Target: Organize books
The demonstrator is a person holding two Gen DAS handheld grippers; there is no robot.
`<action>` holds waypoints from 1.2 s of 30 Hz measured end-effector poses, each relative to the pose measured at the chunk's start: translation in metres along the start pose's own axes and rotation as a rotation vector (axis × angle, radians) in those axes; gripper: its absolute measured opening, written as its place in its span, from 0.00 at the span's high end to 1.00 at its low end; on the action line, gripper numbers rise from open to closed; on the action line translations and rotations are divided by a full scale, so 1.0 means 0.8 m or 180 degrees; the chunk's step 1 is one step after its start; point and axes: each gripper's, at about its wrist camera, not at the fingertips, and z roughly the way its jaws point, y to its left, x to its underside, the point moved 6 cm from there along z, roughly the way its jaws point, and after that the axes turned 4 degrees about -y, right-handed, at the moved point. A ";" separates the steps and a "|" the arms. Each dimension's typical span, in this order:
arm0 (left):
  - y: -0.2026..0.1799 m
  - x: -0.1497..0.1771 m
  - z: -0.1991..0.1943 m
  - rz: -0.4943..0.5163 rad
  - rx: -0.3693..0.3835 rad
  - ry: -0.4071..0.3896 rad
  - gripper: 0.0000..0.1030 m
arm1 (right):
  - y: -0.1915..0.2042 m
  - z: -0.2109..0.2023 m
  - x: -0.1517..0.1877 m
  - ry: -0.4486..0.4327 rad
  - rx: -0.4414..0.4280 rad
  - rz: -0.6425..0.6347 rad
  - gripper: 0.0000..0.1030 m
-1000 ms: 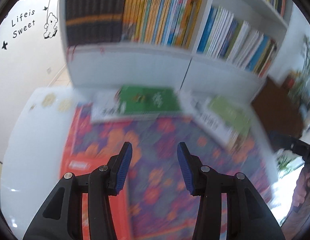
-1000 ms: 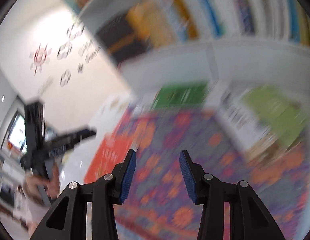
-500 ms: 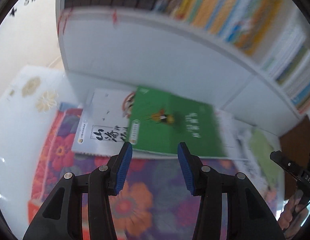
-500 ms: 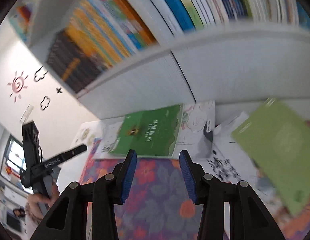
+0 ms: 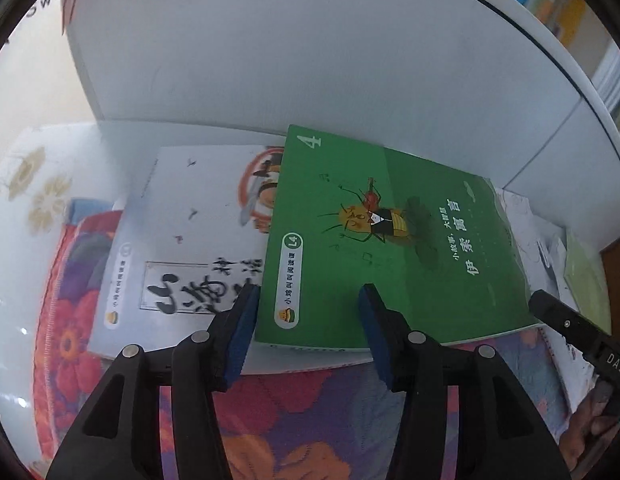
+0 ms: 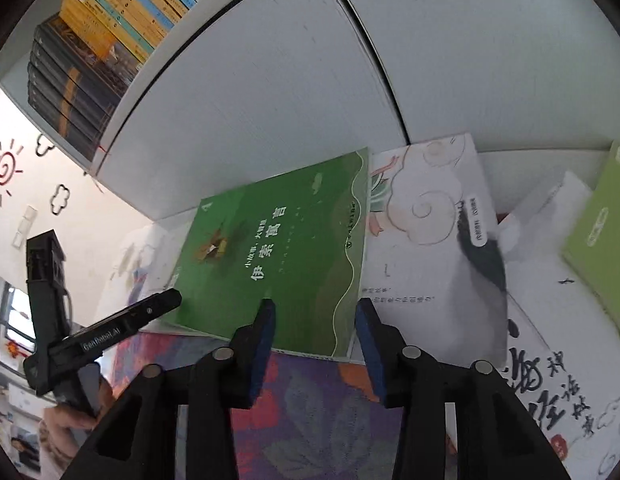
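both grippers have dropped in on the green book point(image 5: 390, 248), lying atop a white book point(image 5: 182, 248) below the shelf. left gripper point(image 5: 306, 300) spreading, right gripper point(image 6: 314, 314) narrowing, nothing grasped yet; pickup looks imminent.

The left gripper point(image 5: 308, 306) is pointed steeply downward, and its jaws are seen opening with nothing pressed between the blue pads point(image 5: 243, 330). The right gripper point(image 6: 315, 322) is likewise tilted downward, its jaws closing, with nothing gripped between them. Each gripper is caught at the edge of the other's view, and the left one is held by a hand point(image 6: 76, 420) at its handle.
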 end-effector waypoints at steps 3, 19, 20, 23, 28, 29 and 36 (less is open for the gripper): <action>-0.014 0.007 -0.003 0.0008 0.0122 0.0063 0.54 | -0.007 -0.008 0.001 -0.0019 0.0148 -0.0011 0.60; -0.078 0.105 -0.065 0.0352 0.0344 0.0384 0.54 | -0.032 -0.121 0.086 0.0210 0.0233 0.0084 0.53; -0.082 0.113 -0.073 0.0380 0.0353 0.0400 0.54 | -0.031 -0.133 0.097 0.0217 0.0234 0.0060 0.53; -0.076 0.139 -0.095 0.0501 0.0356 0.0409 0.54 | -0.024 -0.165 0.135 0.0288 0.0241 -0.0040 0.53; -0.089 0.194 -0.124 0.0589 0.0526 0.0487 0.54 | -0.012 -0.206 0.223 0.0560 0.0115 -0.0104 0.53; -0.093 0.203 -0.130 0.0578 0.0647 0.0508 0.54 | -0.007 -0.211 0.245 0.0639 0.0079 -0.0125 0.54; -0.119 0.230 -0.175 0.0656 0.0621 0.0293 0.54 | 0.078 -0.235 0.361 0.1025 -0.0499 -0.0514 0.58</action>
